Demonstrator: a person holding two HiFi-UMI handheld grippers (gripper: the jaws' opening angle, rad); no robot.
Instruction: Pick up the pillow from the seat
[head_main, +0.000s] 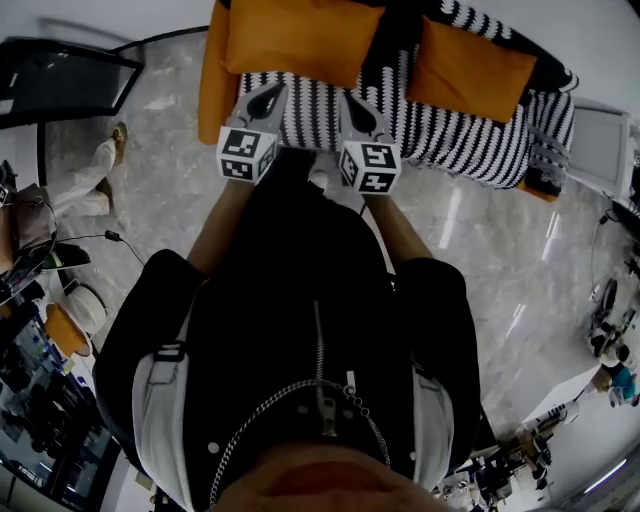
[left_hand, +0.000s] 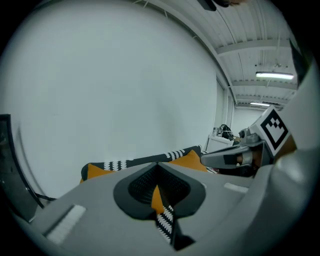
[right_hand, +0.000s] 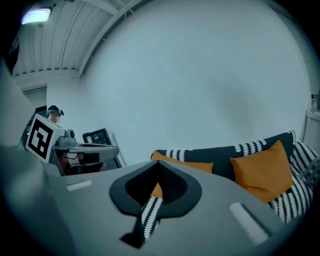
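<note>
Two orange pillows lie on a black-and-white striped sofa at the top of the head view: a large left pillow and a smaller right pillow. My left gripper and right gripper are held side by side over the sofa's front edge, pointing at the seat between the pillows. Both are shut and empty, touching nothing. In the left gripper view the shut gripper faces the sofa back and a pillow. The right gripper faces both pillows, one ahead and one to the right.
The sofa stands on a glossy marble floor. A dark glass-topped table and a person's feet are at the left, with cluttered gear below them. A white box sits right of the sofa. A plain wall rises behind it.
</note>
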